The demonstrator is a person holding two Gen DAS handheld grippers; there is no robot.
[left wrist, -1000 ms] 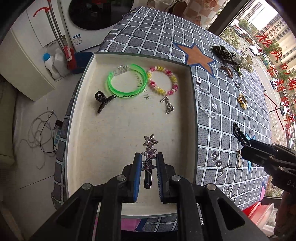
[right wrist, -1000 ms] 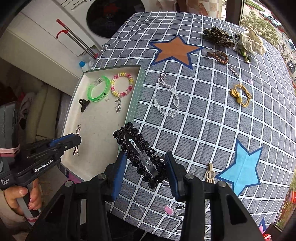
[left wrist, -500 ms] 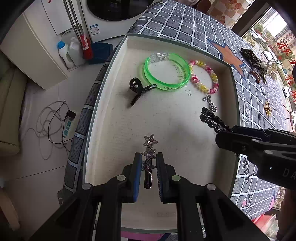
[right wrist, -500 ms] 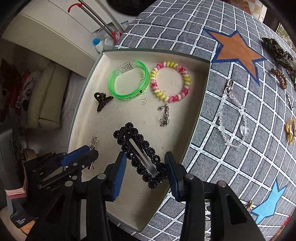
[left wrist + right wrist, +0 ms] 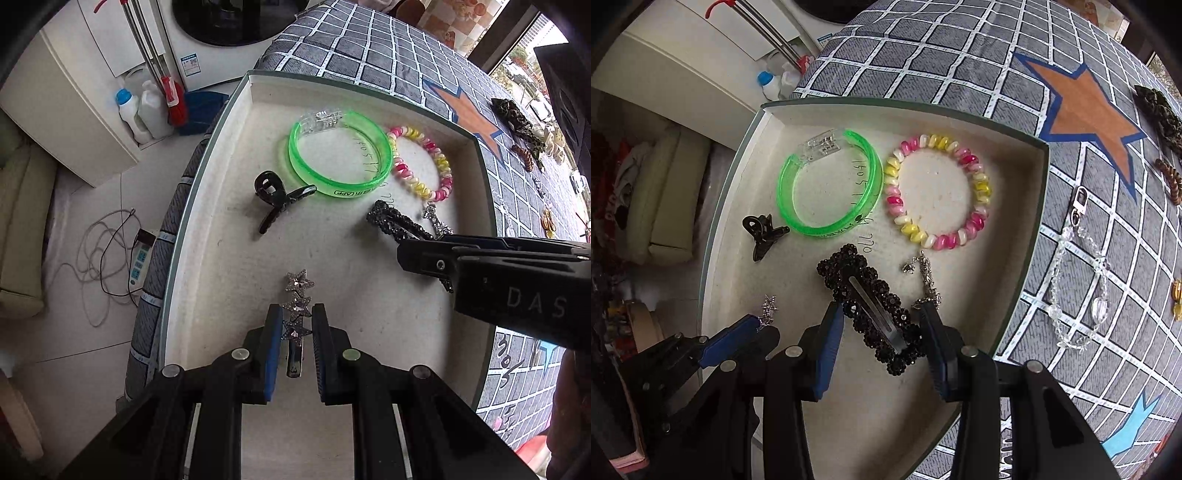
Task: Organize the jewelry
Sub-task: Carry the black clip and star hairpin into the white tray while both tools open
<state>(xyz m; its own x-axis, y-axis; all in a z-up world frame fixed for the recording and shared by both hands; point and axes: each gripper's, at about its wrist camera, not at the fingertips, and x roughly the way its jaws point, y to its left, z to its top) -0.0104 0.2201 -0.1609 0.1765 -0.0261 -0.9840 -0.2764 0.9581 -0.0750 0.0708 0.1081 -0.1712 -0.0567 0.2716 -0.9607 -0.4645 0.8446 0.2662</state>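
Tray [image 5: 207,177] on checked cloth [image 5: 960,66], holding green bangle [image 5: 340,162], pink-yellow bracelet [image 5: 938,188], black claw clip [image 5: 275,199], silver charm [image 5: 925,277]. Left gripper [image 5: 294,332] pointing straight down over tray's near part, jaws narrow, clamped on star clip [image 5: 297,306]. Right gripper [image 5: 882,332] tilted steeply down beside it, jaws half apart, gripping black beaded clip [image 5: 871,302] by its sides, over tray floor near the charm. Clear bead bracelet [image 5: 1078,280] outside on cloth; contact of either clip with tray floor unclear.
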